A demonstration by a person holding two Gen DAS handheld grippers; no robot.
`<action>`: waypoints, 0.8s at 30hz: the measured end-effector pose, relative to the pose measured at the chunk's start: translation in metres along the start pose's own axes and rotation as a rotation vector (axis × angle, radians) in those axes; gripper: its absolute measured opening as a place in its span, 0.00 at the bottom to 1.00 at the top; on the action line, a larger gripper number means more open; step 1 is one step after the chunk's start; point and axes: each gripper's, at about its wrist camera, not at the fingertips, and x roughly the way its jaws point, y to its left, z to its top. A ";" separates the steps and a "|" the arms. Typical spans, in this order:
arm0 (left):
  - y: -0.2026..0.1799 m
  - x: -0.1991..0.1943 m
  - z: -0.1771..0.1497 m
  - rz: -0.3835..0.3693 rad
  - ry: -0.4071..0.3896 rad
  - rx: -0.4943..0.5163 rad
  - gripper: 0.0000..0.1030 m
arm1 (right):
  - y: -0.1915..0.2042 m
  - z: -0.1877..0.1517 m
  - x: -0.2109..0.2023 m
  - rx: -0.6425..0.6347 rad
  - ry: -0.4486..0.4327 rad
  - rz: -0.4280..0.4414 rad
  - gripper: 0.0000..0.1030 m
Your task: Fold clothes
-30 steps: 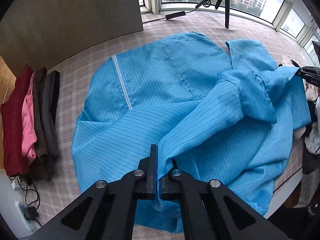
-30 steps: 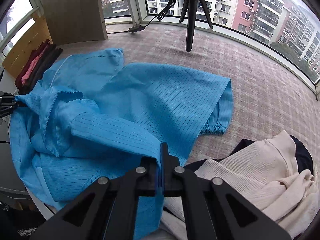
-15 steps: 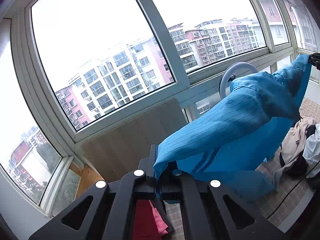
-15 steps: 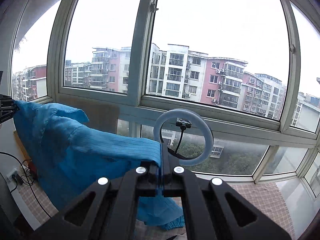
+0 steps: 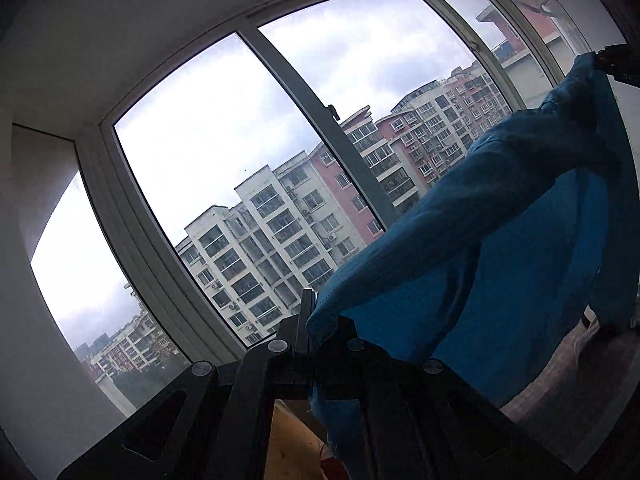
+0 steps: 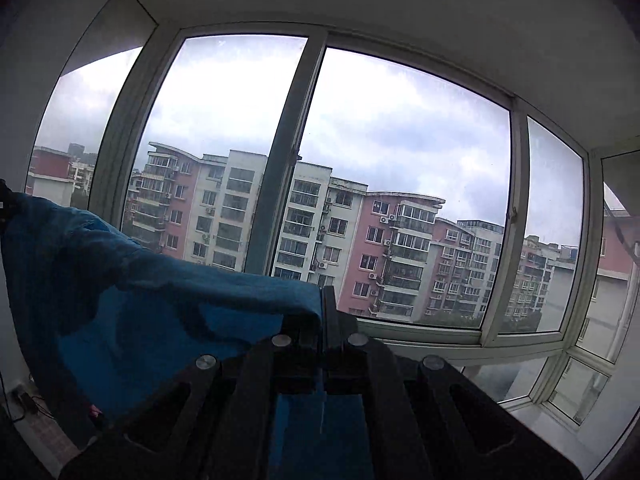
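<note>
A blue striped garment (image 5: pixel 500 248) hangs in the air between my two grippers, high in front of the windows. My left gripper (image 5: pixel 314 316) is shut on one edge of it, the cloth bunched over its right finger. From there the cloth stretches up and right to my right gripper (image 5: pixel 612 60), seen small at the far right edge. In the right wrist view my right gripper (image 6: pixel 323 304) is shut on another edge of the blue garment (image 6: pixel 140 308), which sags to the left toward the dark tip of my left gripper (image 6: pixel 6 200). The garment's lower part drops out of sight.
Large window frames (image 6: pixel 286 152) fill both views, with apartment blocks outside. A strip of checked table cover (image 5: pixel 560 372) shows low on the right in the left wrist view, a wooden panel (image 5: pixel 288 440) under the left gripper, and cables (image 6: pixel 24 404) at the lower left.
Both grippers have risen far with the garment, from the table up to window height, and tipped from looking down to looking level. The garment left the table and now hangs between them.
</note>
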 end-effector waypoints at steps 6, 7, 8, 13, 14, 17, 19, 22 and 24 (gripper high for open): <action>0.010 0.013 0.000 0.026 0.009 -0.004 0.03 | 0.015 -0.008 0.016 -0.099 0.041 -0.007 0.00; 0.003 0.024 0.000 0.029 0.027 0.001 0.03 | 0.014 -0.013 0.027 -0.101 0.053 0.001 0.00; -0.004 0.036 0.000 0.032 0.044 0.006 0.03 | 0.012 -0.021 0.040 -0.102 0.069 0.010 0.00; -0.042 0.147 -0.029 0.001 0.194 0.027 0.03 | 0.007 -0.080 0.147 -0.091 0.203 0.064 0.00; -0.052 0.175 -0.037 -0.002 0.233 0.033 0.03 | 0.008 -0.096 0.174 -0.087 0.239 0.077 0.00; -0.085 0.263 -0.073 -0.038 0.362 0.022 0.03 | 0.013 -0.152 0.258 -0.092 0.346 0.095 0.00; -0.112 0.322 -0.103 -0.045 0.454 0.028 0.03 | 0.023 -0.194 0.311 -0.112 0.412 0.098 0.00; -0.157 0.400 -0.156 -0.061 0.593 0.043 0.02 | 0.038 -0.261 0.379 -0.099 0.515 0.133 0.00; -0.183 0.432 -0.202 -0.075 0.677 0.041 0.01 | 0.050 -0.308 0.416 -0.095 0.580 0.157 0.00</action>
